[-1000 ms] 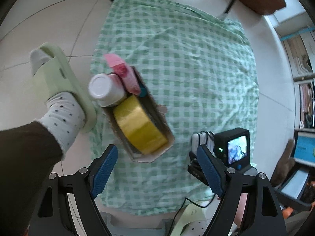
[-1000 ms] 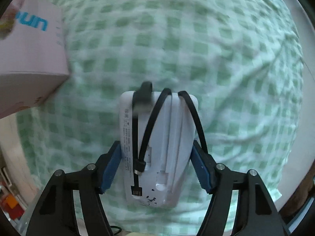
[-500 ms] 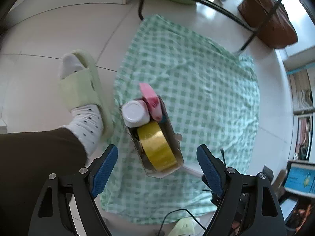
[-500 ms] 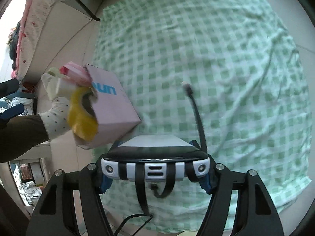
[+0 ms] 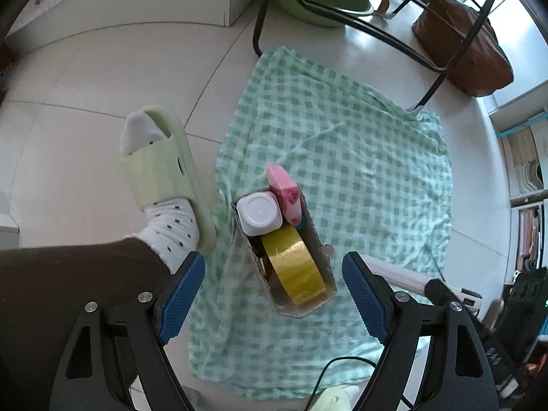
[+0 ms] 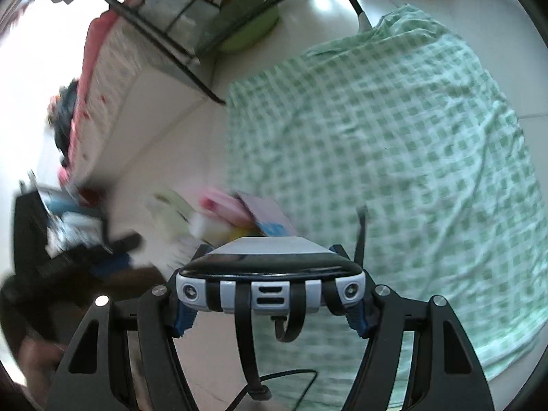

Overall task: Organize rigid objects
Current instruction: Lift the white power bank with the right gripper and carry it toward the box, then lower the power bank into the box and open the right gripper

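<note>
Left tongs stood wide apart with nothing between the blue pads, hanging above the near end of an open brown cardboard box. Box lay on a green-and-white checked cloth spread over the pale tiled floor, toward the cloth's left edge.

Inside the box: a roll of yellow adhesive tape standing on edge at the near end; a white plastic bottle with a round white cap at the far end; a pink rectangular packet leaning beside the bottle and poking past the box's far rim.

A foot in a white dotted sock and pale green slide sandal rested on the floor just left of the cloth, its heel near the box.

Right tongs were clamped on a white-and-grey power bank wrapped round with a black cable, held end-on and raised off the cloth. Beyond it, the box and its contents showed only as a pink and yellow blur.

Black metal chair legs stood past the cloth's far edge.
</note>
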Demonstrator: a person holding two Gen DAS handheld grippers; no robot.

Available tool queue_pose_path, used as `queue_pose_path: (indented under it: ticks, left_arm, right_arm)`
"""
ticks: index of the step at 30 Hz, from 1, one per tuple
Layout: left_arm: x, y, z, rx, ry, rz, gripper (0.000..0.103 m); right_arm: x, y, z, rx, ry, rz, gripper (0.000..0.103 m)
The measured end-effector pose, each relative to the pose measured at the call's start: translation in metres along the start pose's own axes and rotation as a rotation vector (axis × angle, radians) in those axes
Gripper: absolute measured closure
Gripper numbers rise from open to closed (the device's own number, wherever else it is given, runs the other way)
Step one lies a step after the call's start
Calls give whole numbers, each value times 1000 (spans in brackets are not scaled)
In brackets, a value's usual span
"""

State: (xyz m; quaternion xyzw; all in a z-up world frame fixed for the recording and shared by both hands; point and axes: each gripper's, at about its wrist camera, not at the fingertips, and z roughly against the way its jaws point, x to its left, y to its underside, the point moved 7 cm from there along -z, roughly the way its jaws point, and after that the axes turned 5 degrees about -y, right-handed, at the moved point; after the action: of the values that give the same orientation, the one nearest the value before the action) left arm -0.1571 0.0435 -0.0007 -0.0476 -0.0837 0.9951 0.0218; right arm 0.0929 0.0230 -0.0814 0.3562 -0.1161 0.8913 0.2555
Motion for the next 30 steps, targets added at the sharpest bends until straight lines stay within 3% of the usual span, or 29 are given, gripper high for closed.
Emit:
queue_pose_path:
  ticks: [8, 14, 22, 26, 30]
  left_arm:
    - [13, -2, 15, -55, 27, 3, 21]
    - [15, 0, 13, -51, 27, -11, 22]
    - [19, -6, 6, -35, 16, 8, 21]
    - [20, -8, 6, -40, 10, 7, 21]
    - [21, -6, 4, -34, 14, 18, 21]
  right_arm:
    - [27, 19, -53, 33, -53, -131, 33]
    - [9, 15, -52, -81, 40, -210, 33]
    - [19, 1, -68, -24, 164, -98, 33]
    - [23, 2, -69, -3, 78, -190, 33]
    - [21, 4, -72, 23, 80, -185, 33]
